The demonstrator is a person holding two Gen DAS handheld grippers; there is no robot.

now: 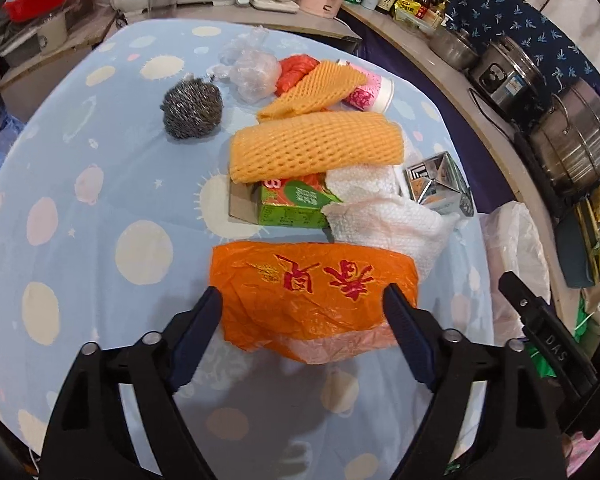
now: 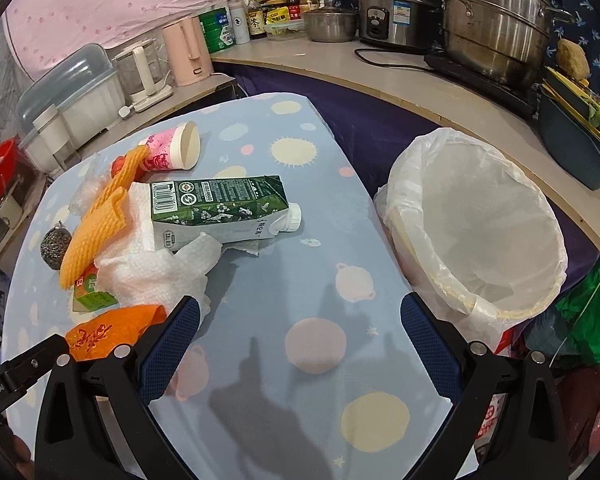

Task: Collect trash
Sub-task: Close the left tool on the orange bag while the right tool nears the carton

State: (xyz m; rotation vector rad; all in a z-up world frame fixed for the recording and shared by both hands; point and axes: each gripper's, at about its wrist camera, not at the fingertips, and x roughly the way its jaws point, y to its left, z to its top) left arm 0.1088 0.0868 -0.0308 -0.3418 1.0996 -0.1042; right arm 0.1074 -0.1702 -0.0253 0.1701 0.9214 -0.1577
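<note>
Left tongs [image 1: 302, 304] spread wide low in the left wrist view, 2 blue-padded fingers [image 1: 198, 336] flanking the crumpled orange plastic bag with red characters [image 1: 312, 296], pads not pressing it. Bag flat on the pale blue counter printed with planets and suns [image 1: 80, 240], centre of frame. Just above it, crumpled white paper towel [image 1: 388, 224], touching a green and red cardboard box [image 1: 296, 204]. Above that, a yellow foam fruit net [image 1: 316, 148] rolled across the box, a second yellow foam net [image 1: 320, 88] higher up. Steel wool scouring ball [image 1: 192, 108] alone in the upper left of the pile. Pink paper cup [image 1: 370, 92] on its side at upper right.

Right tongs [image 2: 300, 320] also spread, nothing between them, over bare cloth at lower centre of the right wrist view. Green and white drink carton with white screw cap [image 2: 220, 208] lying on its side, centre left, on the towel. White bin lined with a clear plastic bag [image 2: 480, 232] at right, beside the counter edge, mouth open.
</note>
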